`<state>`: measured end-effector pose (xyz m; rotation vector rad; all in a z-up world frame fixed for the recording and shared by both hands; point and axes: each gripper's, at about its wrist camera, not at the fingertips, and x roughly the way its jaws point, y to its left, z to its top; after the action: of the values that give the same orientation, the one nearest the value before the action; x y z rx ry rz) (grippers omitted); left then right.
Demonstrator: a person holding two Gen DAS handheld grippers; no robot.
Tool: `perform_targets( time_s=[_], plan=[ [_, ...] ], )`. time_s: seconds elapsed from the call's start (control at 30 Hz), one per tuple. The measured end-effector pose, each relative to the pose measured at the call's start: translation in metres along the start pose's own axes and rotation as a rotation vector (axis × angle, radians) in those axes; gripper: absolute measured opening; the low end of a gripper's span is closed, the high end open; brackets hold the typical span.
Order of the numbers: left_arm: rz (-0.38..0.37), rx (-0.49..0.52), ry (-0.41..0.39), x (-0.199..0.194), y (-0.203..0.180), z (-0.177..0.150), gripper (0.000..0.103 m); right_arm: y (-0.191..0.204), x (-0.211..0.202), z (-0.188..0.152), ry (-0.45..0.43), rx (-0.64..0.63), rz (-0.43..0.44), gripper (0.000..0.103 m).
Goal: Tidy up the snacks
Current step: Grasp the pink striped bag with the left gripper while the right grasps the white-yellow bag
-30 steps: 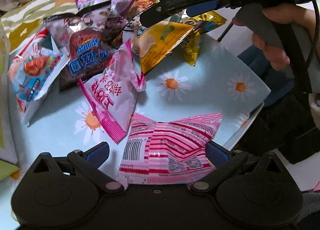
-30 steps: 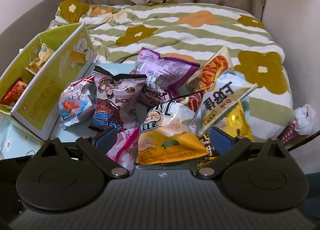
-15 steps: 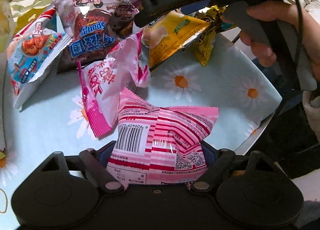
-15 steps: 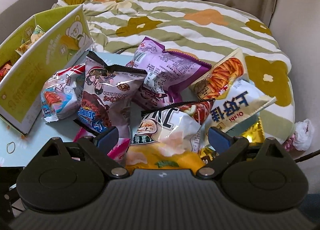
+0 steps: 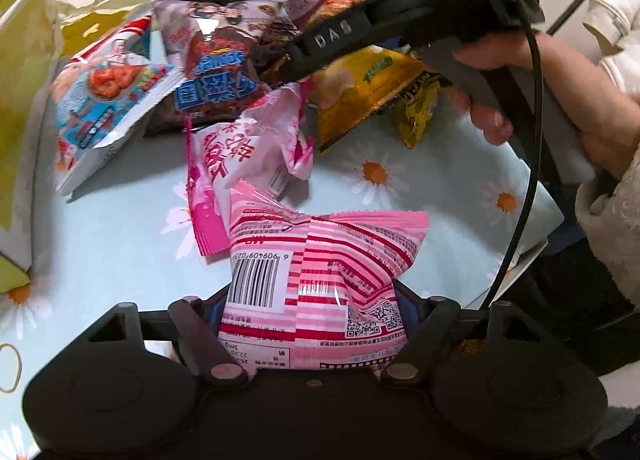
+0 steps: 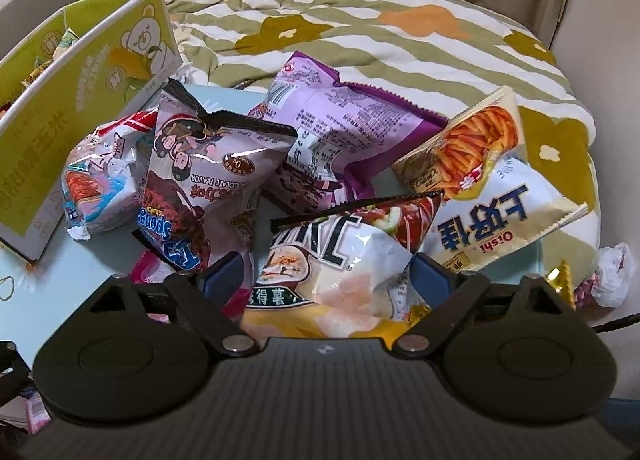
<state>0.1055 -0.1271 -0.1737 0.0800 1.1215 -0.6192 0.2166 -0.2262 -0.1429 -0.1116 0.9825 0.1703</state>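
As seen from the left wrist camera, the pink striped packet point(image 5: 316, 284) is clamped between the pads of the left gripper point(image 5: 314, 300), whose jaws have just been closing onto it; the packet bulges above the pinch, barcode side facing the lens. Just beyond it a pale pink packet point(image 5: 244, 163) lies on the daisy-print tabletop point(image 5: 420, 195). Farther back, the right gripper point(image 5: 340, 39) is seen held in a hand point(image 5: 560, 99) over the yellow chip bag point(image 5: 368, 87).

From the right wrist camera, the yellow chip bag point(image 6: 340, 272) is found between the right gripper's point(image 6: 328, 272) widely spread pads, which have just been narrowing slightly; pad contact cannot be confirmed. A green carton point(image 6: 80, 107) is noted at far left.
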Motion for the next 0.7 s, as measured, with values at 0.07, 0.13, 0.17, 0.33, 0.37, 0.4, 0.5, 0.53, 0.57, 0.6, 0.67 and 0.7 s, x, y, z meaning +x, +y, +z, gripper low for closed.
perform_targets(
  time_s=[0.07, 0.13, 0.17, 0.33, 0.37, 0.4, 0.5, 0.53, 0.57, 0.6, 0.67, 0.7],
  plan=[
    [0.007, -0.013, -0.007, -0.002, 0.002, 0.0, 0.079, 0.001, 0.002, -0.002, 0.002, -0.012, -0.012, 0.099],
    [0.01, -0.021, -0.011, -0.004, 0.004, 0.0, 0.079, 0.005, 0.002, -0.004, 0.002, -0.034, -0.028, 0.091],
    [0.012, -0.024, -0.014, -0.005, 0.004, -0.001, 0.079, 0.006, 0.002, -0.004, 0.0, -0.04, -0.03, 0.091],
    [0.017, -0.028, -0.026, -0.011, 0.005, -0.002, 0.079, 0.01, -0.002, -0.007, -0.001, -0.044, -0.045, 0.08],
    [0.019, -0.029, -0.03, -0.012, 0.004, -0.002, 0.079, 0.01, -0.003, -0.008, -0.004, -0.039, -0.044, 0.08],
    [0.021, -0.03, -0.035, -0.014, 0.003, -0.002, 0.079, 0.01, -0.005, -0.009, -0.006, -0.032, -0.043, 0.079],
    [0.026, -0.032, -0.049, -0.021, 0.001, 0.0, 0.079, 0.01, -0.013, -0.012, -0.016, -0.021, -0.044, 0.078],
    [0.029, -0.032, -0.056, -0.024, 0.001, 0.0, 0.079, 0.011, -0.017, -0.012, -0.019, -0.017, -0.043, 0.078],
    [0.031, -0.033, -0.062, -0.026, 0.001, 0.0, 0.079, 0.011, -0.021, -0.012, -0.025, -0.011, -0.042, 0.078],
    [0.031, -0.034, -0.067, -0.03, 0.001, 0.0, 0.079, 0.011, -0.025, -0.012, -0.031, -0.008, -0.044, 0.078],
    [0.03, -0.04, -0.08, -0.037, 0.0, 0.0, 0.079, 0.012, -0.033, -0.012, -0.038, -0.003, -0.049, 0.078],
    [0.026, -0.046, -0.086, -0.041, 0.001, -0.001, 0.079, 0.012, -0.037, -0.012, -0.044, 0.003, -0.052, 0.078]
  ],
)
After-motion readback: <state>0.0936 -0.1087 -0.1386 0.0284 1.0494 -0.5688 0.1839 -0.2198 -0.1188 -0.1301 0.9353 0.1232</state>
